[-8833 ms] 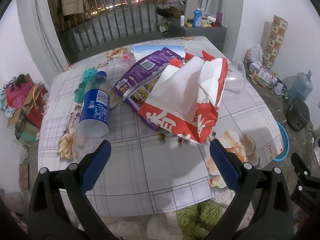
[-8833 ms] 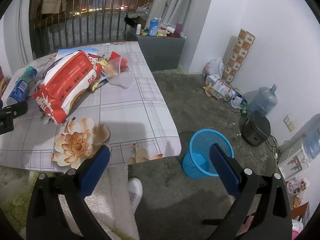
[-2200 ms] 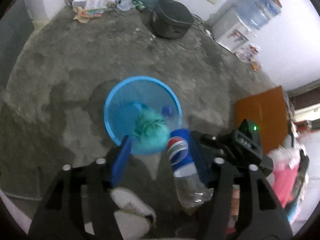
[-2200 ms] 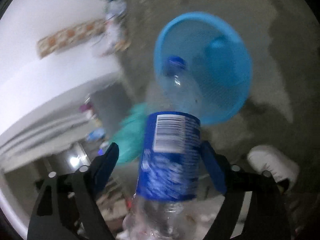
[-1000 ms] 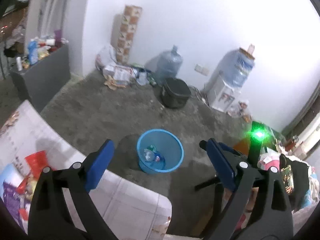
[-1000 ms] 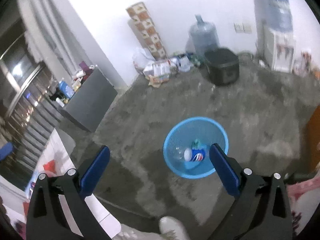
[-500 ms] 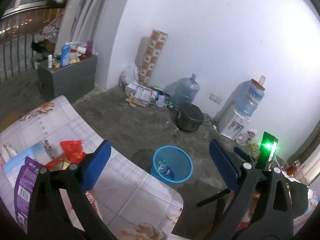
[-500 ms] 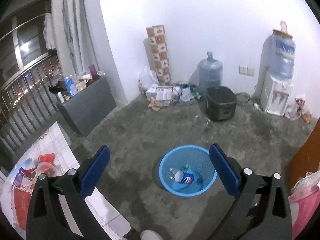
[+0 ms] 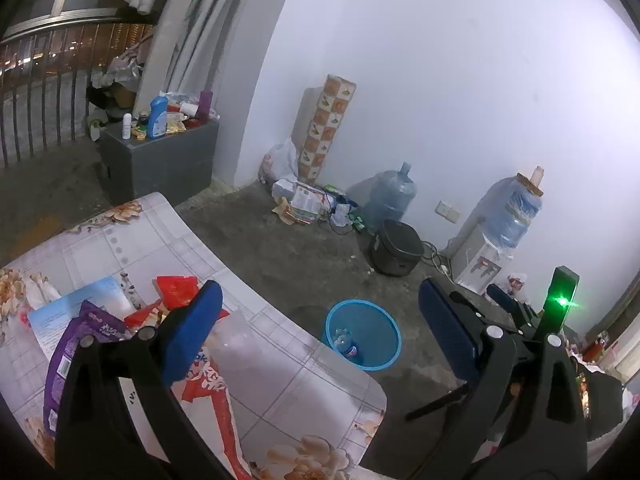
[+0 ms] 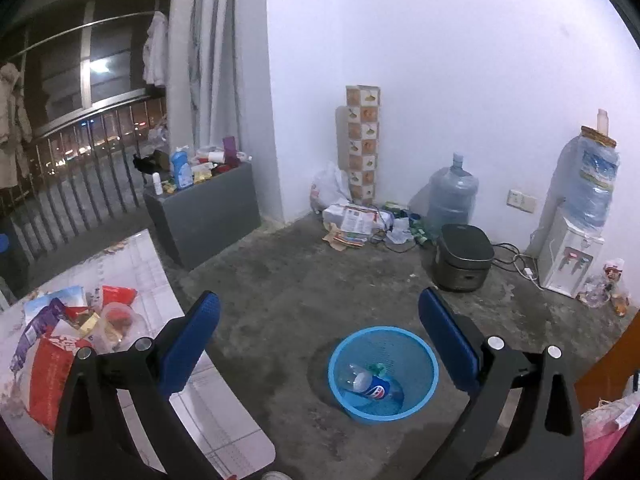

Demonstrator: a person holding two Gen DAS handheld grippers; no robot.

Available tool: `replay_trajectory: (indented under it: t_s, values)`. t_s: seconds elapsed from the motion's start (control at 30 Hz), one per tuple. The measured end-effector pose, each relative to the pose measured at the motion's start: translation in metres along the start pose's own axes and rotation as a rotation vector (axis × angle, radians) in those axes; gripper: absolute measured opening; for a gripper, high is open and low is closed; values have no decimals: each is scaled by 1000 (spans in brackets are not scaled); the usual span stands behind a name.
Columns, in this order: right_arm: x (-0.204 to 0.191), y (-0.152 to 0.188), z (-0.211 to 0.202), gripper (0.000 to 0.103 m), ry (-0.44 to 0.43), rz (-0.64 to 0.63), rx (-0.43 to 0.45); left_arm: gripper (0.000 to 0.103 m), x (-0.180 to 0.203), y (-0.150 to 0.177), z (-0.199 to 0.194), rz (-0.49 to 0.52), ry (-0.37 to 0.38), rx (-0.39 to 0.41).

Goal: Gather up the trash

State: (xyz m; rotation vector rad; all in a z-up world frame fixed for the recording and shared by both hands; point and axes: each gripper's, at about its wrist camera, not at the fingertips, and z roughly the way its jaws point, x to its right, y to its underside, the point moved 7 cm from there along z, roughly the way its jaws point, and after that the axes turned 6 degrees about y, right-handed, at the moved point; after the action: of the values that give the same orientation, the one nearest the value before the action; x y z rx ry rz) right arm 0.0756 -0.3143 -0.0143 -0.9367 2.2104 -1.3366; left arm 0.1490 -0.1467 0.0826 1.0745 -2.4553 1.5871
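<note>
Both my jaws stand wide apart and hold nothing: left gripper [image 9: 318, 318], right gripper [image 10: 320, 328]. The bottle [image 10: 370, 386] lies on its side in the blue bin [image 10: 420, 400] on the floor, ahead of and below my right jaws. Wrappers [image 9: 86, 330] lie on the worktop [image 9: 296, 384] under my left jaws.

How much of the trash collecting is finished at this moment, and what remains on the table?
Done: a plastic bottle and something green lie in the blue basket on the floor. In hand: nothing; the left gripper and right gripper both have open, empty jaws. Left: the red and white bag, the purple packet, the clear plastic cup and small wrappers are on the table.
</note>
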Motion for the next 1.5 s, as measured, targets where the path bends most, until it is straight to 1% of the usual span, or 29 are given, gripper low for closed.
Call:
replay_trajectory:
  t_s: [0.2,0.5,0.83,1.5]
  values:
    - [-5,-3,-2,97,-15,-21,13,94,-7,-1,-1,-20,-15,11]
    - [-7,-6,-5,97,-37,-22,31,94,-18,1,-1,-83,-11,13]
    - [-1,-7,-7,97,-55,8,37,94,-18,2,-3,-75,-15,21]
    - [-1,-4,-7,97,-58,15,33,94,-18,1,-5,-72,-23,22]
